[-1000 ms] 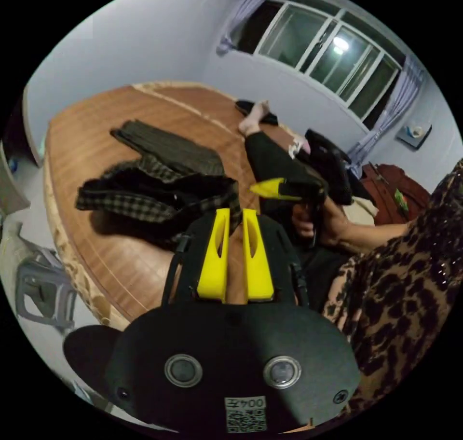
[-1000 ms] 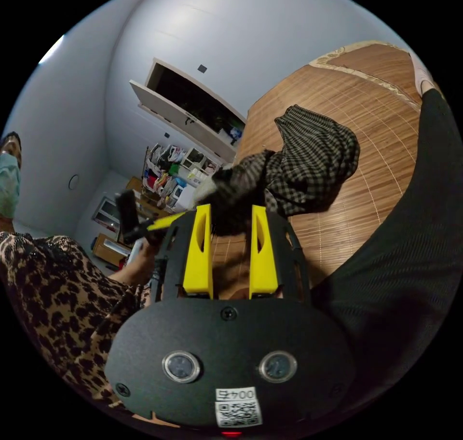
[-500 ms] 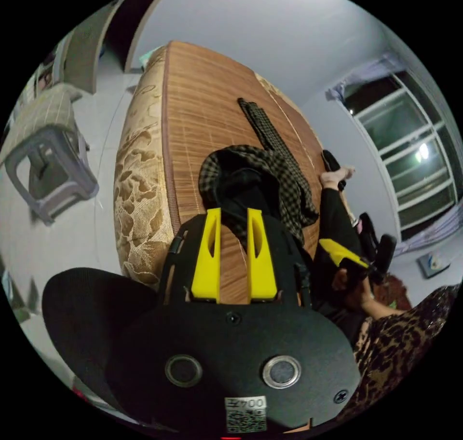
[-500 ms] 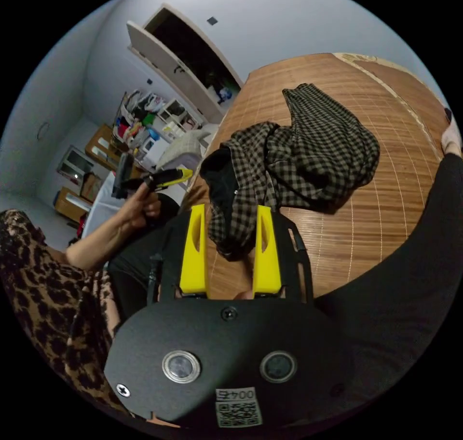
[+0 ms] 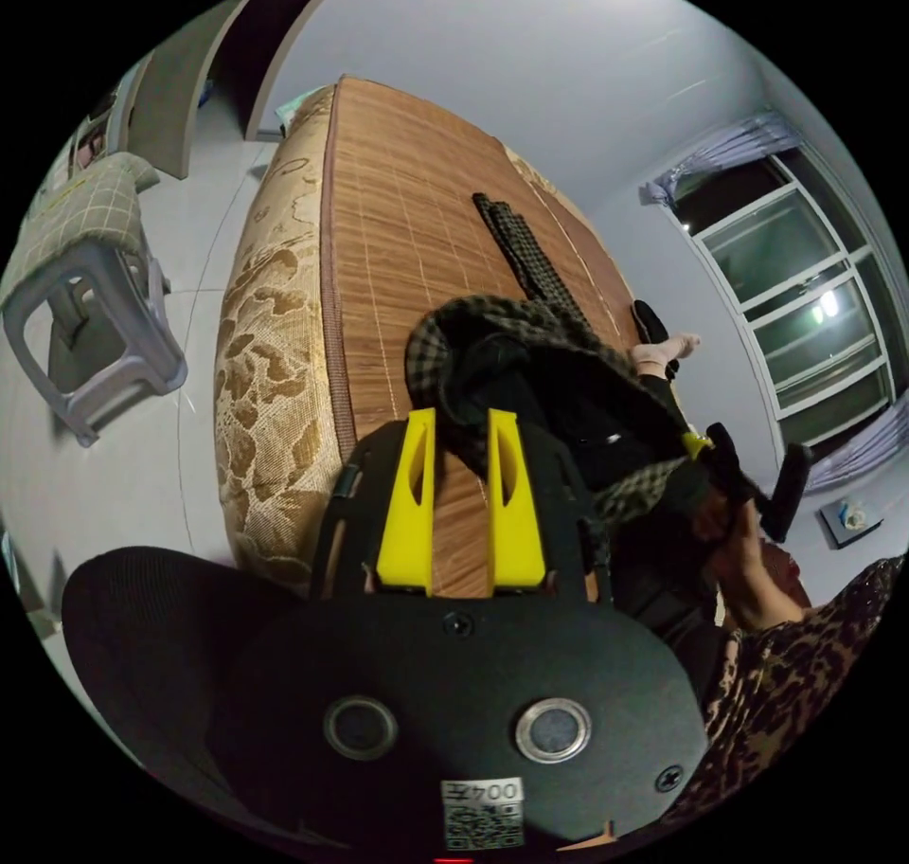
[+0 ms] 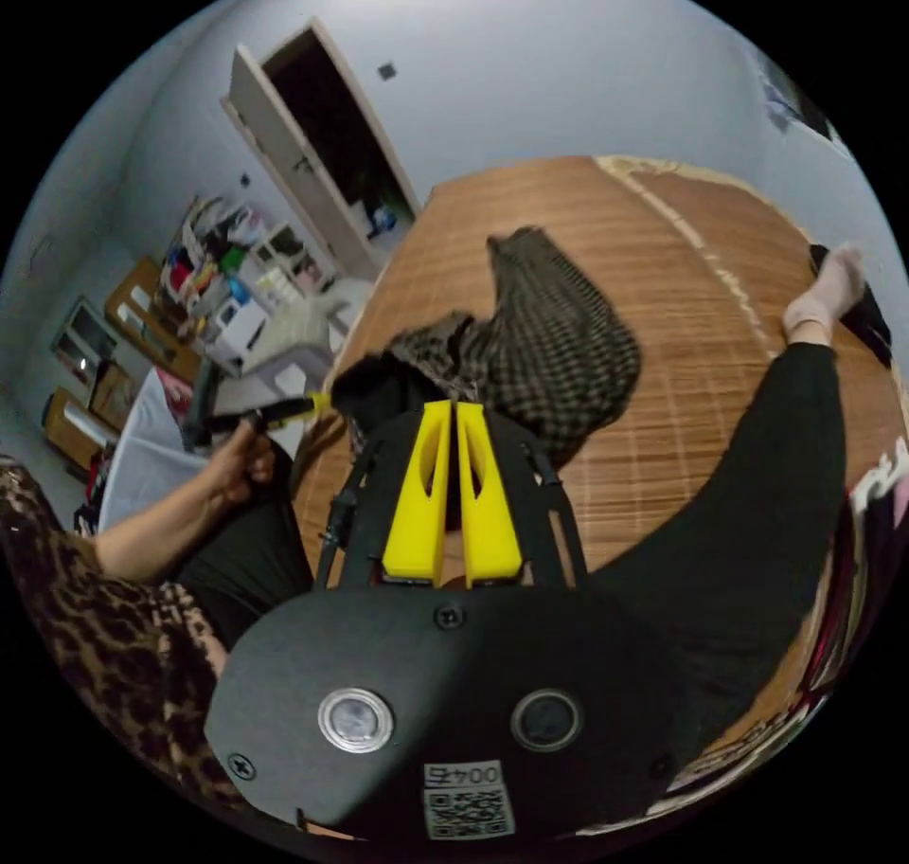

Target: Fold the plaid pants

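The plaid pants lie on a bed covered by a bamboo mat, one leg stretched away and the waist bunched near me. My left gripper has its jaws pressed on the dark-lined waistband. In the same view my right gripper holds another part of the waist, raised off the mat. In the right gripper view the pants spread over the mat. There my right gripper is shut on the waistband, and my left gripper meets the waist's dark lining.
A person's leg in black trousers, foot in a pale sock, rests on the bed beside the pants. A grey stool stands on the floor by the bed's edge. An open door and cluttered shelves lie beyond.
My right gripper's jaws, wide apart around the waistband half a second ago, have closed on it. In the left gripper view the right gripper now holds the waist up.
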A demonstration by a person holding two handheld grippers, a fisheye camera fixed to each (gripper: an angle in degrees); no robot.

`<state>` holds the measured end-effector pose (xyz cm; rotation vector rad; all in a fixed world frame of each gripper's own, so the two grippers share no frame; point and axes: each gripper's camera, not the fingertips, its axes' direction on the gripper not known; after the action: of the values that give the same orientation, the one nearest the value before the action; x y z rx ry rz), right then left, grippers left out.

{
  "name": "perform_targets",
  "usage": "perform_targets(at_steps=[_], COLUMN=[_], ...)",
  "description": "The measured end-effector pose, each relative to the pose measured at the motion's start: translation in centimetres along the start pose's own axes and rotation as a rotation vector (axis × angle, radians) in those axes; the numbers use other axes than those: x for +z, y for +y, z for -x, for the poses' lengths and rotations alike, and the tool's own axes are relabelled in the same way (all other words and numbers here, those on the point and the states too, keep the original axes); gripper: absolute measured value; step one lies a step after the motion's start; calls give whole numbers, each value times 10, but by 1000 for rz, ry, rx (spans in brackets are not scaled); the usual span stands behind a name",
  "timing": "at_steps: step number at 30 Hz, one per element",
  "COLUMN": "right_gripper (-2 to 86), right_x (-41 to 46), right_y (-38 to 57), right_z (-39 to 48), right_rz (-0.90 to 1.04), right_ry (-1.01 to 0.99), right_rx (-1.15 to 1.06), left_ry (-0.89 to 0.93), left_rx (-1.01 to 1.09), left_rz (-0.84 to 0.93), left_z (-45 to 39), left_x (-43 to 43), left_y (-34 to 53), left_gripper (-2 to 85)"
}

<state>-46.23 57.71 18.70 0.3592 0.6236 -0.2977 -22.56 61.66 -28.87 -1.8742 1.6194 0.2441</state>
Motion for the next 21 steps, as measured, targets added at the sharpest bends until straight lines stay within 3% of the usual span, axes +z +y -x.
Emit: perform_targets(at_steps=[4,7,11,21], right_gripper=[-1,-1,-1,0], right_x=[-98,-123,-128,-132], right_y=[20,55,96,86], right_z=[-55,-98,-130,-137], right_rz=[-152,-140,-232,-172], right_ry=[78,162,44,28], right_rx=[167,313,471,475], left_ry=[-15,29,90,153], left_rx=[122,241,385,659], left_rz=[21,60,132,250], left_z=[-23,-47,-84,-199], left_x=[10,25,48,106], left_y=[7,14,29,86], left_gripper=[79,78,77,89])
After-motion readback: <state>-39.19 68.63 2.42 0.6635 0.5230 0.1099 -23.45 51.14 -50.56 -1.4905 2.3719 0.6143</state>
